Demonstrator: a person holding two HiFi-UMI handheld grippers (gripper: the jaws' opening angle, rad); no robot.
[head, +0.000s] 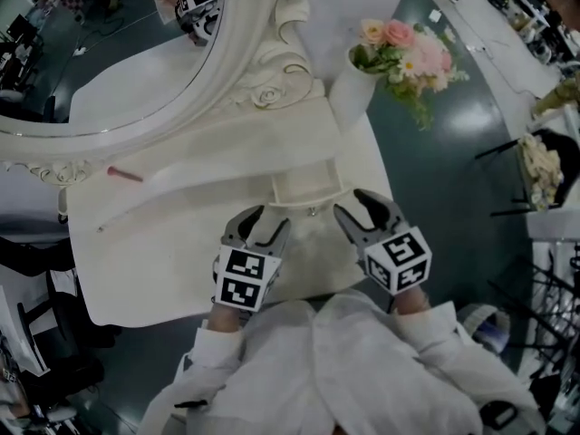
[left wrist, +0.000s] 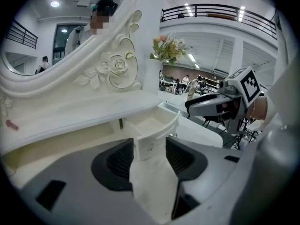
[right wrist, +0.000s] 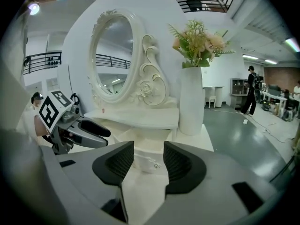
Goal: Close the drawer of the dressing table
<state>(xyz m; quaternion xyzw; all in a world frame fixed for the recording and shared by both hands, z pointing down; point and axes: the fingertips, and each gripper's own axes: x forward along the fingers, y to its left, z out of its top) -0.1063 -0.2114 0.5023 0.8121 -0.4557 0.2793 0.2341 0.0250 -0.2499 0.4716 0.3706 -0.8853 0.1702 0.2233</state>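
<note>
The white dressing table [head: 172, 243] has a small drawer [head: 306, 185] pulled out under its raised shelf, with a small knob on the drawer's front. My left gripper [head: 263, 225] is open just left of the drawer front, and my right gripper [head: 361, 208] is open just right of it. In the left gripper view the drawer's [left wrist: 152, 125] near corner shows past my left gripper [left wrist: 149, 150], clear of its pads. In the right gripper view the drawer front [right wrist: 146, 150] lies beyond my right gripper [right wrist: 149, 159], also untouched.
An ornate oval mirror [head: 245, 71] stands behind the drawer. A white vase [head: 349, 89] of pink flowers [head: 408, 53] sits at the table's right back. A pink stick [head: 124, 174] lies on the shelf at left. A black chair [head: 54, 333] stands at left.
</note>
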